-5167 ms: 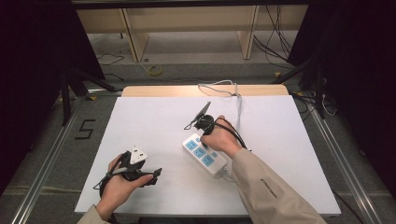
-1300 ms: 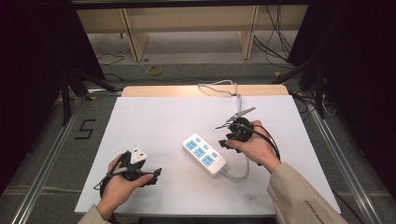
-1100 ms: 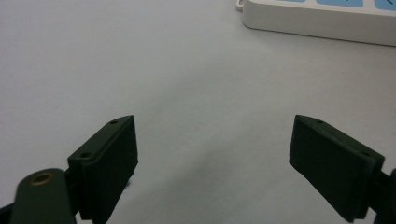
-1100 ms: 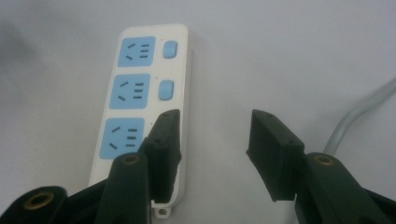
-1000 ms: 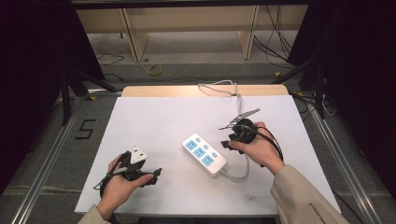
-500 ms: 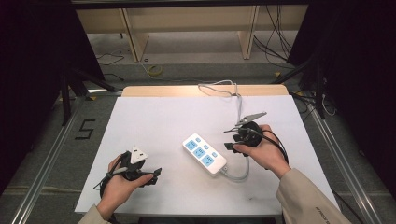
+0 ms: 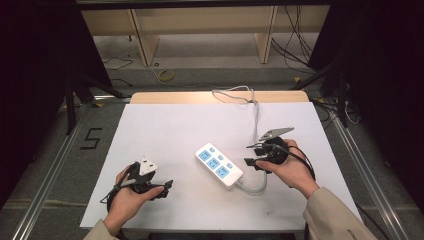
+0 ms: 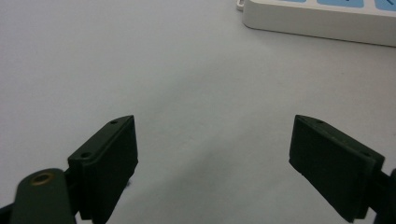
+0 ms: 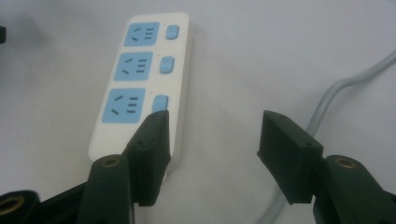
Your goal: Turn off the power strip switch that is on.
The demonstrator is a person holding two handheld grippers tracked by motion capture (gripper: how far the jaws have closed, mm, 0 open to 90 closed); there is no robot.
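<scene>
Right gripper (image 9: 212, 154): black jaws parted, nothing between them.
Power strip (image 9: 144, 79): white, three blue sockets with blue switches, flat on the bench (image 9: 289, 51), partly behind the left jaw.
Cable (image 9: 327, 100): grey, curving at right.

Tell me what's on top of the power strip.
The power strip carries three blue sockets, each with a blue switch beside it; nothing is plugged in. The right gripper, jaws open, has one jaw covering the strip's near edge and part of the nearest switch.

One power strip (image 7: 220, 164) with three sockets and three switches.
</scene>
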